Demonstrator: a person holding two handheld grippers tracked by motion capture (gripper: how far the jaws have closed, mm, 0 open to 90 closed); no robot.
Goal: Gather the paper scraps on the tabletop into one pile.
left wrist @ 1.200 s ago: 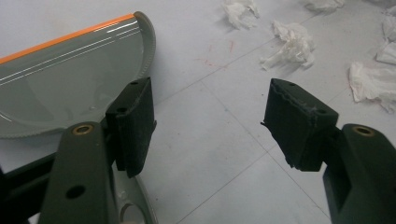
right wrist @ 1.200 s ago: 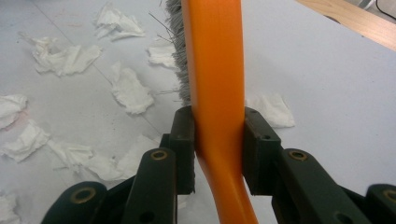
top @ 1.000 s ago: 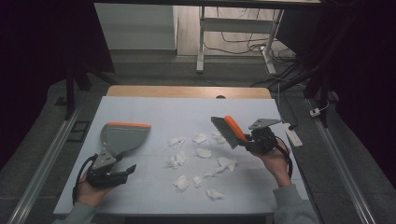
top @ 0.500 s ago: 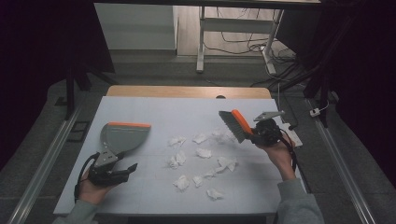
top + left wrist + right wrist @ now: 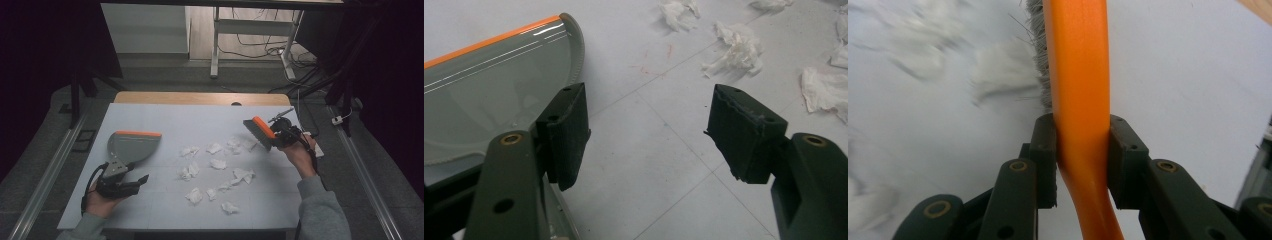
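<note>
A grey dustpan (image 5: 131,145) with an orange lip lies at the left of the white table; it also fills the left edge of the left gripper view (image 5: 489,85). My left gripper (image 5: 143,179) rests just beside its handle, jaws open over bare table (image 5: 649,115). My right gripper (image 5: 280,134) is shut on the orange handle of a hand brush (image 5: 260,131), held above the table's right side; the handle runs up between the pads (image 5: 1082,145), grey bristles to its left. Several crumpled white paper scraps (image 5: 215,165) lie scattered mid-table (image 5: 736,47).
The table's far wooden edge (image 5: 200,97) and a metal stand's legs (image 5: 215,55) with cables lie beyond. Rails (image 5: 47,165) run along both sides of the table on the floor. A small white item (image 5: 318,150) sits near the right edge.
My right gripper has carried the brush to the right and a little farther from the scraps. The left gripper and the dustpan have stayed where they were.
</note>
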